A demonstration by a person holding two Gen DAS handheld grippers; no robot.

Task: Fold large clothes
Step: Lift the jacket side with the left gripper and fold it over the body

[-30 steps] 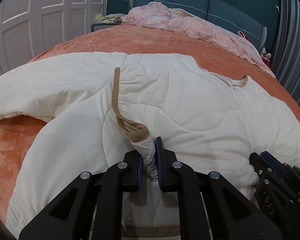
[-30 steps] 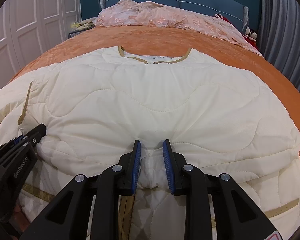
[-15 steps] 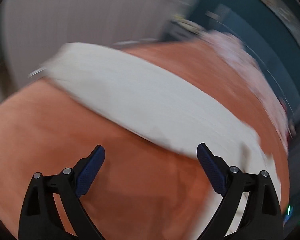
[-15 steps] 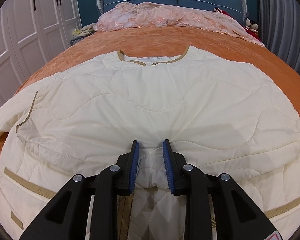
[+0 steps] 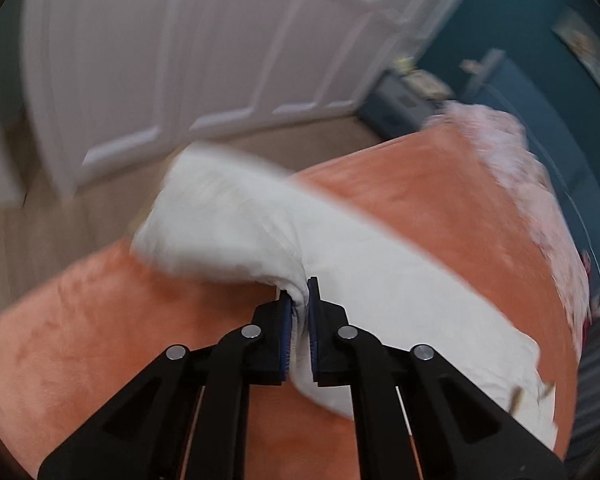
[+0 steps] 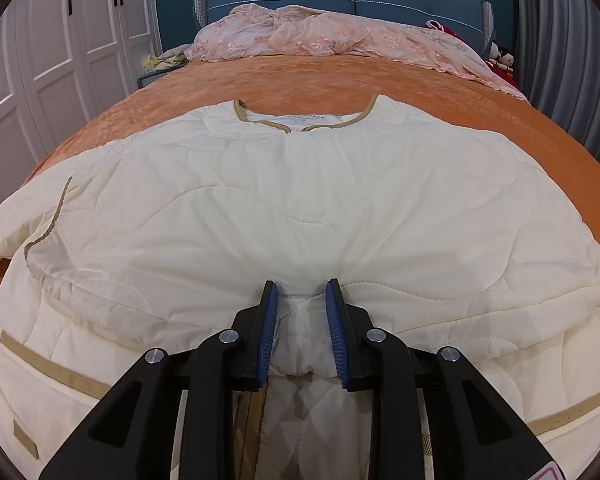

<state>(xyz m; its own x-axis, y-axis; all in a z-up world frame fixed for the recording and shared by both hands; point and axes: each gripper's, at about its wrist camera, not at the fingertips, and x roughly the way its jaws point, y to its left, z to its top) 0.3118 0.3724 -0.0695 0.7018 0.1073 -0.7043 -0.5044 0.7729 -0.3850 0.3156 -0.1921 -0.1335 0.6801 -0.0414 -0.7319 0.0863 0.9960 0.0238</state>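
**Ana:** Across the bed [image 6: 380, 80] lies the jacket [image 6: 300, 208], body flat, collar toward the headboard [image 6: 340, 0], left sleeve [image 5: 240, 232] trailing toward the bed's edge. What worries you?

**Ben:** That sleeve. The left claw [image 5: 299, 312] is pinched narrow on a thin bunch of it, and the cuff end reaches past the bed's edge, above the floor [image 5: 60, 232]. Padded cloth is slippery, I'd guess; a fast swing could pull it free and let it drop off the bed.

**Ana:** And the right claw [image 6: 302, 320]?

**Ben:** Closed on a thick wad at the folded-up edge nearest us. If it tugs while the left one pulls, the flat body may drag and crease.

**Ana:** Room?

**Ben:** Plenty of bare bed beyond the collar; the pink cover [image 6: 320, 36] sits well apart by the headboard. Little room on the sleeve side.
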